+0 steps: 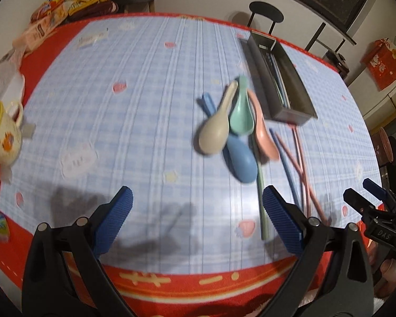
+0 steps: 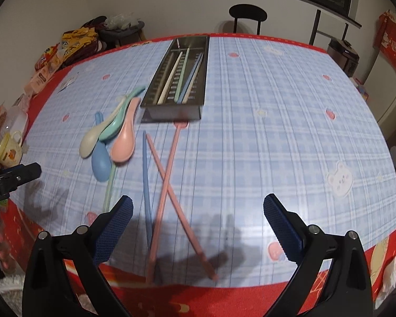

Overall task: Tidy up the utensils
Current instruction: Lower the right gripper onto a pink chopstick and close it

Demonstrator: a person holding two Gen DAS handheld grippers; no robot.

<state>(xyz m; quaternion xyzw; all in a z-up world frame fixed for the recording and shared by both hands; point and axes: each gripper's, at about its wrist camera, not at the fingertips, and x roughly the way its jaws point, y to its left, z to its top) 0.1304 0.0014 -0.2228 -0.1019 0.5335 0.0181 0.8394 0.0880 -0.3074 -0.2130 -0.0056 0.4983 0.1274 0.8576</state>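
Where spoons (image 2: 111, 137) overlap, handles hidden; both hand-held grippers (image 1: 198, 216) (image 2: 198, 224) spread wide, empty.

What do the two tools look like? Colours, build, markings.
Both match: black angular arms with silver pivot pins, blue ridged pads. Left tool, right tool. From the left view, the right tool's black body carries white lettering, roughly "DAS". No cables or sleeves visible.

Left tongs (image 1: 197, 208) hang open above the worktop (image 1: 134, 121), empty; four overlapping spoons (image 1: 232, 129) lie ahead, loose chopsticks (image 1: 295, 169) beside them, near a metal tray (image 1: 298, 84).
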